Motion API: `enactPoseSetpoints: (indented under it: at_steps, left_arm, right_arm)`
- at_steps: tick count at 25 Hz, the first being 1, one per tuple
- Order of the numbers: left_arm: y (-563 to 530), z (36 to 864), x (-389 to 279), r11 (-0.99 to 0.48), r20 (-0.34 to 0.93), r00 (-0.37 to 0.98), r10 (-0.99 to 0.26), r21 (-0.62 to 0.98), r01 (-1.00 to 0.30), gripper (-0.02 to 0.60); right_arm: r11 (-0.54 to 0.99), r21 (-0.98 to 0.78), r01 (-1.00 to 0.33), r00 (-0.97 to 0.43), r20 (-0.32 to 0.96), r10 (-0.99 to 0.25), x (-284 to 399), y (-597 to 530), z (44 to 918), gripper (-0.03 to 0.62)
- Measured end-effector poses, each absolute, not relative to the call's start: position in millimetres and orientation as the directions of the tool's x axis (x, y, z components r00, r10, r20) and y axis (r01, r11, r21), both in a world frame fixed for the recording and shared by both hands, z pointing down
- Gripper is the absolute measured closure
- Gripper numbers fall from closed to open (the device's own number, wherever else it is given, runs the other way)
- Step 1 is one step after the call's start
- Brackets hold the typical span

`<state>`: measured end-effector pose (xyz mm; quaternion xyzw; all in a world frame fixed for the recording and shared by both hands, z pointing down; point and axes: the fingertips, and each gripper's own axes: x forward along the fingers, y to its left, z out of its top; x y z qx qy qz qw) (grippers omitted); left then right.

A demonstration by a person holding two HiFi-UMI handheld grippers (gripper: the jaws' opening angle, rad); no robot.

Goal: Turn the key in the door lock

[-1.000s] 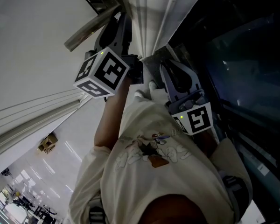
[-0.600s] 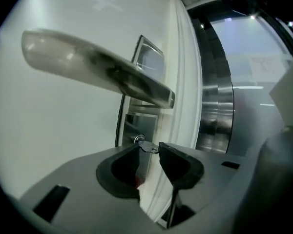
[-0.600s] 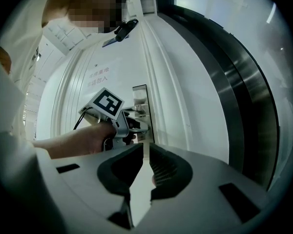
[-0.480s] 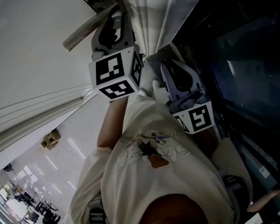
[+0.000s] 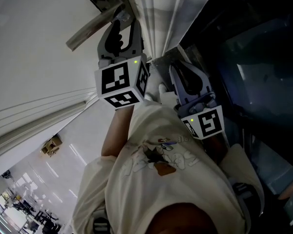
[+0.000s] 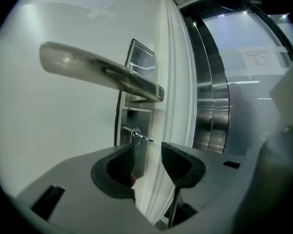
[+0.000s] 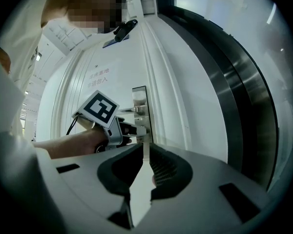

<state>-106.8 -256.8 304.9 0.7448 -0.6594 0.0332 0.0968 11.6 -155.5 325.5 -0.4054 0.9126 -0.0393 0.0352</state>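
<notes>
In the left gripper view a small metal key (image 6: 140,137) sticks out of the lock cylinder on a steel lock plate (image 6: 128,122), below the long lever handle (image 6: 97,71) of a white door (image 6: 49,130). My left gripper (image 6: 147,152) points at the lock. Its jaws are opening, and the key lies just past the fingertips with nothing between the pads. In the head view the left gripper (image 5: 122,18) reaches up beside the handle (image 5: 88,31). The right gripper (image 7: 145,155) hovers by the door edge, its jaws a narrow slit apart and holding nothing. The right gripper view shows the left gripper (image 7: 136,129) at the lock.
A white door frame (image 6: 173,82) runs beside the lock. Right of it stand a dark metal post (image 6: 210,96) and glass panels (image 6: 254,67). My arm and pale shirt (image 5: 166,179) fill the lower head view, with the right gripper's marker cube (image 5: 204,123) close to my chest.
The left gripper has rolled about its own axis, so its marker cube shows different faces and sits a little further right. The right gripper has kept still.
</notes>
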Motion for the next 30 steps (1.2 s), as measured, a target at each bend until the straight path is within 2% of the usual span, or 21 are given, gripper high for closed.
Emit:
enactPoseSetpoints:
  at_steps: [8, 13, 16, 21, 30]
  left_arm:
    - [-214, 295, -112, -0.108, 0.139, 0.118, -0.983, 0.076, -0.991, 0.427]
    - [-189, 293, -120, -0.075, 0.117, 0.084, -0.99, 0.076, -0.994, 0.536]
    - [-175, 297, -124, -0.061, 0.124, 0.068, -0.99, 0.056, -0.997, 0.574]
    - [-154, 299, -120, -0.09, 0.077, 0.094, -0.993, 0.052, -0.995, 0.575]
    - [-125, 328, -131, -0.03, 0.161, 0.04, -0.986, 0.068, -0.997, 0.575]
  right_arm:
    - [0.687, -0.048, -0.725, -0.683, -0.081, -0.726, 3, -166, 305, 0.549]
    - [0.693, -0.011, -0.721, -0.688, -0.112, -0.717, -7, -169, 290, 0.565]
    - [0.702, 0.002, -0.712, -0.697, -0.118, -0.707, -15, -167, 286, 0.568]
    - [0.718, 0.001, -0.696, -0.714, -0.103, -0.693, -27, -161, 290, 0.572]
    - [0.738, 0.02, -0.675, -0.738, 0.006, -0.675, -52, -159, 309, 0.586]
